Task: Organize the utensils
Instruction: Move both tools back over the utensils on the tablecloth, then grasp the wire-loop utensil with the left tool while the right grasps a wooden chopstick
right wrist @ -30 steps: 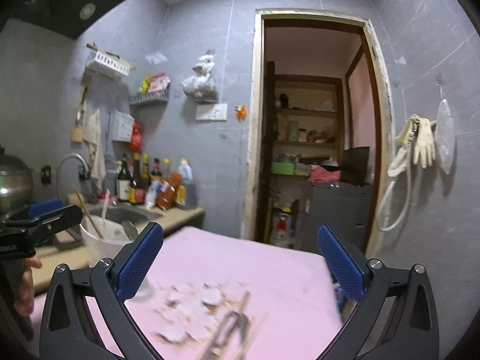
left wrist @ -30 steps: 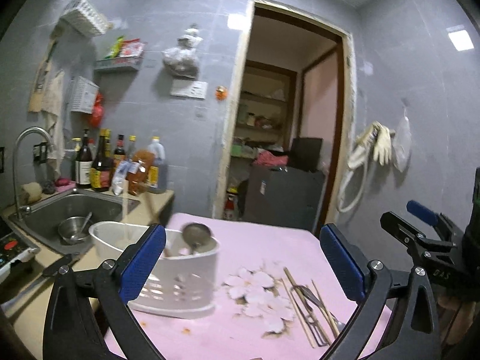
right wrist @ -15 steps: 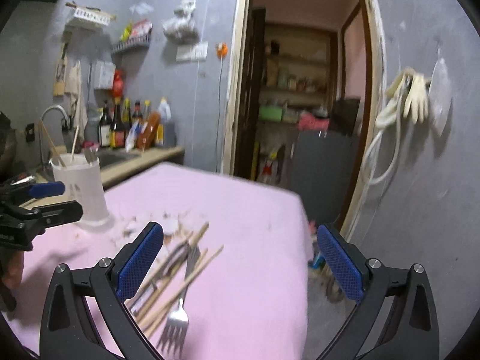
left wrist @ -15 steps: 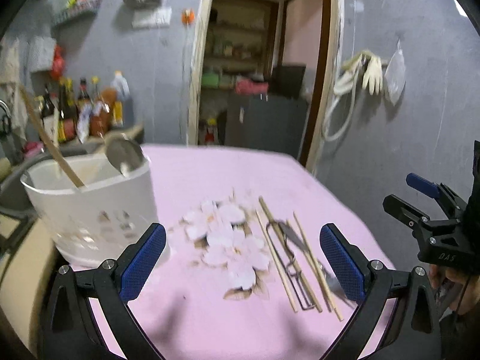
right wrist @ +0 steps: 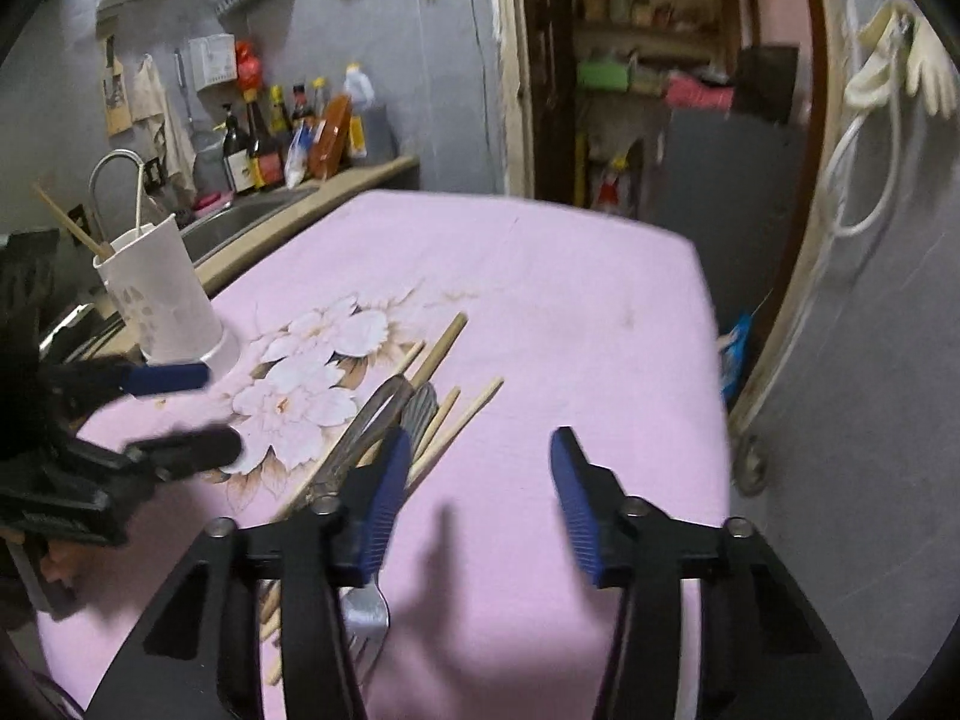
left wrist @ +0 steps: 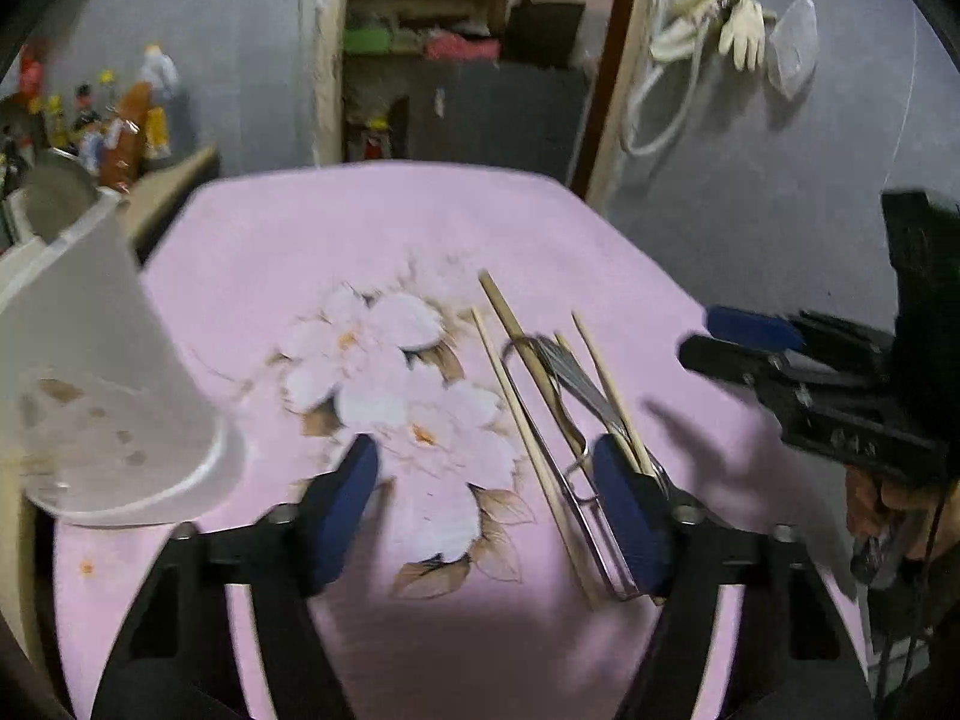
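left gripper: jaws just narrowed, apart, nothing clamped; only cloth between them
right gripper: jaws just narrowed, apart, empty
utensils: chopsticks and fork loose on pink surface, at left gripper's right jaw, under right gripper's left jaw
holder: far left of both
change: both tipped down from room to pile
meaning: pick not yet made

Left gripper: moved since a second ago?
Yes. The left gripper has dropped toward the pink tablecloth; the doorway slid up. Its jaws have just been closing, empty, beside the chopsticks.
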Action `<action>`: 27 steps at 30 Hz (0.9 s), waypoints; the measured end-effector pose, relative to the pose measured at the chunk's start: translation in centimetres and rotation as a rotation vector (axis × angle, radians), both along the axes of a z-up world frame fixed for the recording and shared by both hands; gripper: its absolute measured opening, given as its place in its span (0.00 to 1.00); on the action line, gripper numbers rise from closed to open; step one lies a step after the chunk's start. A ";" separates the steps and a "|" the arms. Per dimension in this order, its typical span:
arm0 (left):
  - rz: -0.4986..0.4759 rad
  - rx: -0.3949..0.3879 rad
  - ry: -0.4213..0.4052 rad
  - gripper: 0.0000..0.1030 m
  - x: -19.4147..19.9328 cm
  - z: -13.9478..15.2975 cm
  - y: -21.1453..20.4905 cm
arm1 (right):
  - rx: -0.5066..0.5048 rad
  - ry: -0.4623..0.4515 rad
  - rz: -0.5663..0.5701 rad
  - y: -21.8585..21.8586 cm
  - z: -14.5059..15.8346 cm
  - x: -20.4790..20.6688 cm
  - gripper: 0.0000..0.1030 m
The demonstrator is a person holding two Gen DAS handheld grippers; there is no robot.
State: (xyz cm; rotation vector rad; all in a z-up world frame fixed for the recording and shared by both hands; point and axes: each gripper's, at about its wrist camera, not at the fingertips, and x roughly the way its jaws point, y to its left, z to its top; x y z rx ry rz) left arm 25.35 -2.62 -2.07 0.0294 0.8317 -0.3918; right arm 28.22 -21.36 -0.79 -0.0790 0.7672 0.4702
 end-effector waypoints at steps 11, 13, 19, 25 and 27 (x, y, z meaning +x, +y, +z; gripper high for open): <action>-0.016 -0.045 0.151 0.25 3.2 -1.8 -0.4 | -0.028 0.092 0.048 1.9 -1.2 3.2 0.24; -0.016 -0.033 0.153 0.23 3.4 -1.8 -0.6 | -0.045 0.104 0.053 2.4 -1.6 3.6 0.24; -0.011 0.000 0.148 0.23 3.7 -2.1 -1.4 | -0.107 0.129 0.071 3.1 -2.9 3.9 0.23; -0.020 0.007 0.167 0.23 4.4 -2.4 -1.9 | -0.139 0.121 0.071 1.8 -2.8 3.3 0.21; -0.021 0.006 0.169 0.21 4.6 -2.5 -1.9 | -0.134 0.122 0.066 1.1 -2.7 2.9 0.21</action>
